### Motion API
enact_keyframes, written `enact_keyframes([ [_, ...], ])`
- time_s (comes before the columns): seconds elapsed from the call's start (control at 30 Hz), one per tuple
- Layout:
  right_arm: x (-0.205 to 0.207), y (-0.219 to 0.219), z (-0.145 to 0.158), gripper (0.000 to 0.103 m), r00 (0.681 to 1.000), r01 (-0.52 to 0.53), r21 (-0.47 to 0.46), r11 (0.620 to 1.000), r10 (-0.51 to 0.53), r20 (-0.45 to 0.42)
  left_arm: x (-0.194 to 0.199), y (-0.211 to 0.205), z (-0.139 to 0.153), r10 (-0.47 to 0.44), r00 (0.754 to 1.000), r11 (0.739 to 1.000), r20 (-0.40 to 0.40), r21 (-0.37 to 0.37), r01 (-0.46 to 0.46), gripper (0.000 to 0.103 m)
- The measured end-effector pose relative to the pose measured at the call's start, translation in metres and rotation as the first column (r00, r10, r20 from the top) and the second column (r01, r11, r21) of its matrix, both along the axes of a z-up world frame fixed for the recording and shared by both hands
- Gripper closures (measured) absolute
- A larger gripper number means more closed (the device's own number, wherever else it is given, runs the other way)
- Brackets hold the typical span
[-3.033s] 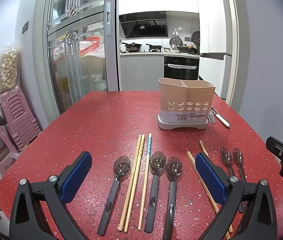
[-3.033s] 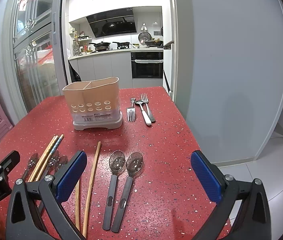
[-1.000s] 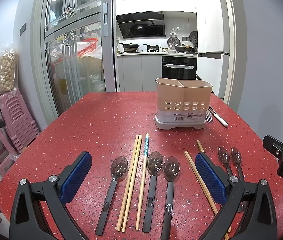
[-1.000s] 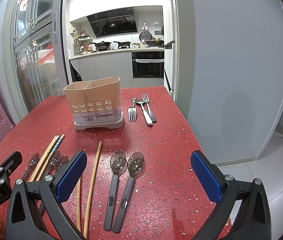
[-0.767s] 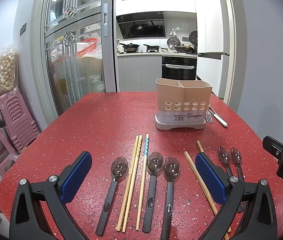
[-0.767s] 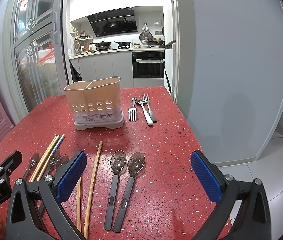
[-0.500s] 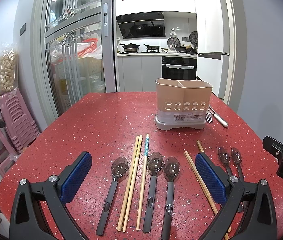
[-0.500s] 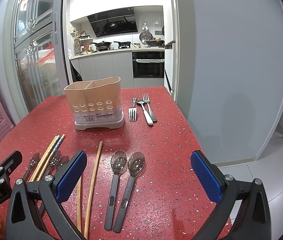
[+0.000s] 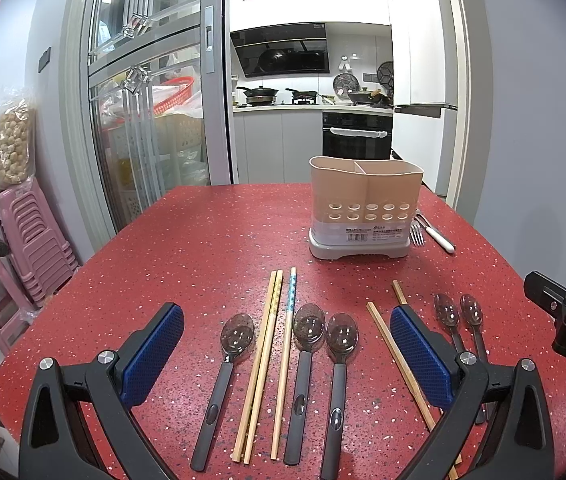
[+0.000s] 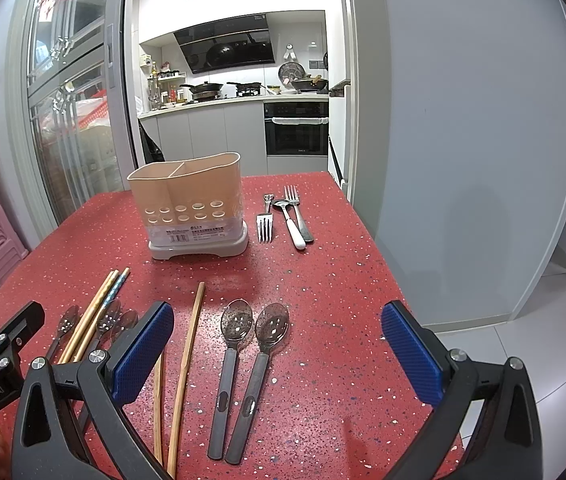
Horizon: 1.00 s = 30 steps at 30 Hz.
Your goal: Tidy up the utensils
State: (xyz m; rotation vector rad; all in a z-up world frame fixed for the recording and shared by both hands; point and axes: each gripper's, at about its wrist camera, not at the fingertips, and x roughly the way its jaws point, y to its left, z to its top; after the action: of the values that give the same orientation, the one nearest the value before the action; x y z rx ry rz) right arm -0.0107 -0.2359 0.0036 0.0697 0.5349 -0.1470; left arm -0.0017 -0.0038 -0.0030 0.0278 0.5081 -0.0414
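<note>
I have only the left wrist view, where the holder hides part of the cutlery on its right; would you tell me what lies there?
Observer: Three pieces lie flat beside the utensil holder: a fork nearest it, a white-handled spoon, then a second fork.
Operator: Thank you. Which way do the forks point?
Observer: The first fork's tines point toward us; the second's point toward the kitchen.
Operator: Is the right gripper holding anything?
Observer: No, the right gripper is open and empty.
</note>
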Motion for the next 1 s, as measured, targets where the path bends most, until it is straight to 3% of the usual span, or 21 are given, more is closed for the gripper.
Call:
enact_keyframes([
  [0.3,0.008,-0.005,-0.005,0.0,0.999,-0.012,0.018,1.0,0.013,-0.048,0.01,0.008,-0.004,-0.001,0.999,1.0,-0.042,0.024,0.002,0.0],
  [0.47,0.024,-0.016,-0.015,0.0,0.991,-0.019,0.057,0.998,0.027,-0.133,0.03,0.029,-0.016,0.034,0.991,0.998,-0.128,0.056,-0.027,0.0],
  [0.83,0.053,-0.033,-0.046,0.001,0.946,-0.018,0.145,0.989,0.064,-0.319,0.074,0.086,-0.054,0.09,0.938,0.995,-0.334,0.07,-0.07,0.0],
  [0.93,0.06,-0.034,-0.052,0.003,0.929,-0.023,0.16,0.987,0.08,-0.361,0.083,0.091,-0.062,0.062,0.929,0.997,-0.366,0.062,-0.042,0.0],
  [1.0,0.066,-0.036,-0.056,0.011,0.918,-0.023,0.174,0.985,0.09,-0.387,0.089,0.094,-0.065,0.049,0.921,0.998,-0.385,0.055,-0.03,0.0],
])
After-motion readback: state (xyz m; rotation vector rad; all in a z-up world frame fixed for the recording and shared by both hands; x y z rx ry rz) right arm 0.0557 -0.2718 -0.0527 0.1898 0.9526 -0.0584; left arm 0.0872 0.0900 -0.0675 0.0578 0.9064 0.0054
